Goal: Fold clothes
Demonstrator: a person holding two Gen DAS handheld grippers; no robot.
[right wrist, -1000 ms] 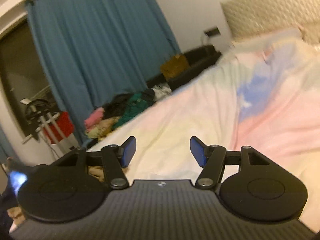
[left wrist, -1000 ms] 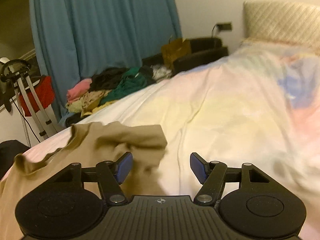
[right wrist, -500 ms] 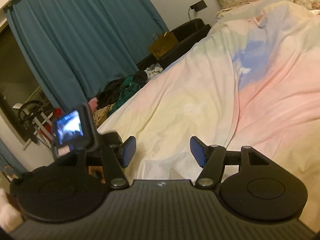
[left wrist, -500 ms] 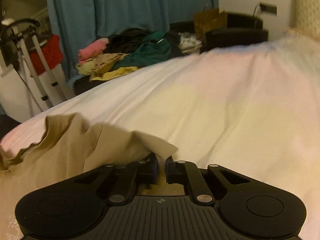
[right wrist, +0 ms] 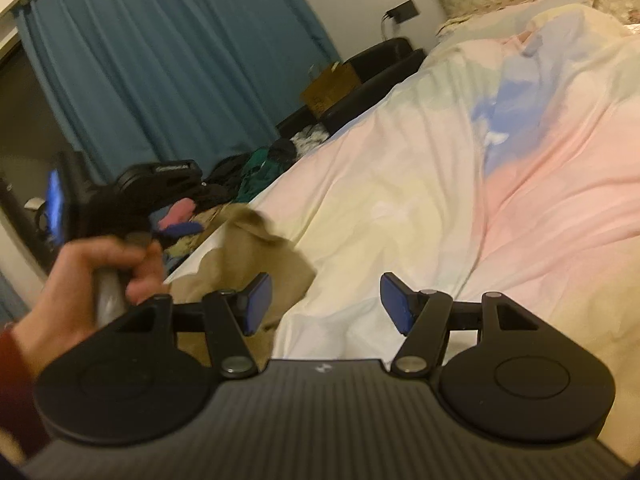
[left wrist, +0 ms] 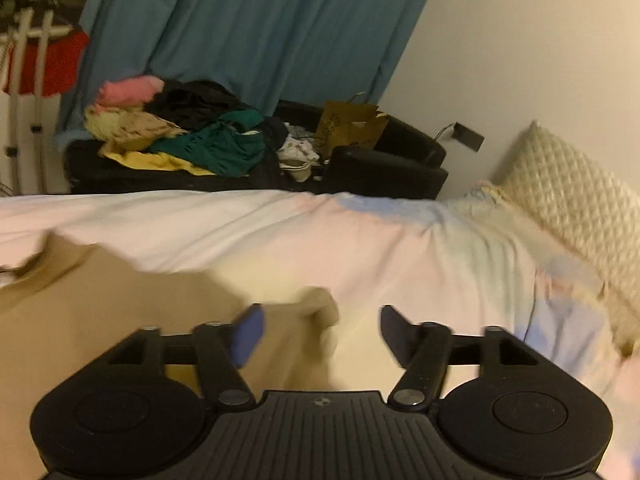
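A tan garment [left wrist: 120,312] lies on the pastel bedcover [left wrist: 400,248], spread to the left in the left wrist view, with one corner reaching between the jaws. My left gripper [left wrist: 320,332] is open just above that corner and holds nothing. In the right wrist view the same tan garment [right wrist: 256,256] lies at the left, partly behind the left finger. My right gripper [right wrist: 324,304] is open and empty above the bedcover [right wrist: 440,200]. The person's hand holding the left gripper [right wrist: 100,264] shows at the left of the right wrist view.
A pile of mixed clothes [left wrist: 180,136] lies on a black sofa [left wrist: 380,164] beyond the bed, with a brown paper bag [left wrist: 352,126]. A blue curtain [left wrist: 248,28] hangs behind. A quilted headboard [left wrist: 576,200] is at the right. A red-and-white rack [left wrist: 36,64] stands far left.
My left gripper was shut on the tan garment's corner half a second ago and has now opened, letting it drop on the bed. The left hand has moved into the right wrist view.
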